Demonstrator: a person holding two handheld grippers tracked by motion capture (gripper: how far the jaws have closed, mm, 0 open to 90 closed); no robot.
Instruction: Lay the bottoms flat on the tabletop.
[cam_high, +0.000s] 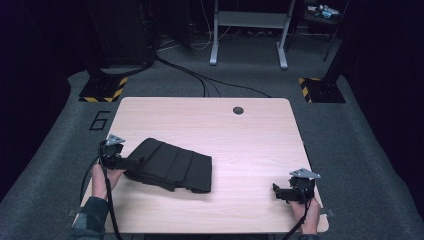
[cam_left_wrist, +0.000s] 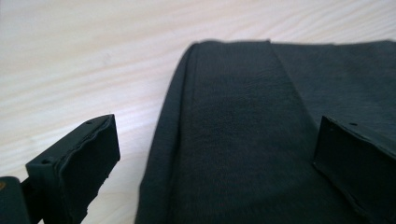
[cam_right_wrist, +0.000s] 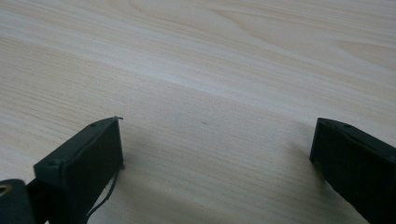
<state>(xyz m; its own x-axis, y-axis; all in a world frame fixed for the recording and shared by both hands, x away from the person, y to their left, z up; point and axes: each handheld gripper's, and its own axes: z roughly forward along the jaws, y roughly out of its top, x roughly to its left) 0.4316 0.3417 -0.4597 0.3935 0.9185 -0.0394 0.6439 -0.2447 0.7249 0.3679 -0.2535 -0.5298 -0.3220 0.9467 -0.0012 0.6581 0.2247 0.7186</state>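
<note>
A folded black cloth (cam_high: 172, 165) lies on the left half of the light wooden table (cam_high: 240, 145). My left gripper (cam_high: 134, 161) is at the cloth's left end, held by a hand at the table's left edge. In the left gripper view the cloth (cam_left_wrist: 243, 140) lies between and below the jaws, which stand wide apart; my left gripper (cam_left_wrist: 219, 154) is open and its right jaw hangs over the fabric. My right gripper (cam_high: 278, 191) rests near the table's front right corner, open, with bare wood between its jaws (cam_right_wrist: 217, 154).
A round cable hole (cam_high: 238, 110) sits near the table's far edge. Beyond the table are a grey carpet, cables, a metal desk frame (cam_high: 248, 30) and black stands with yellow-striped bases (cam_high: 103, 90).
</note>
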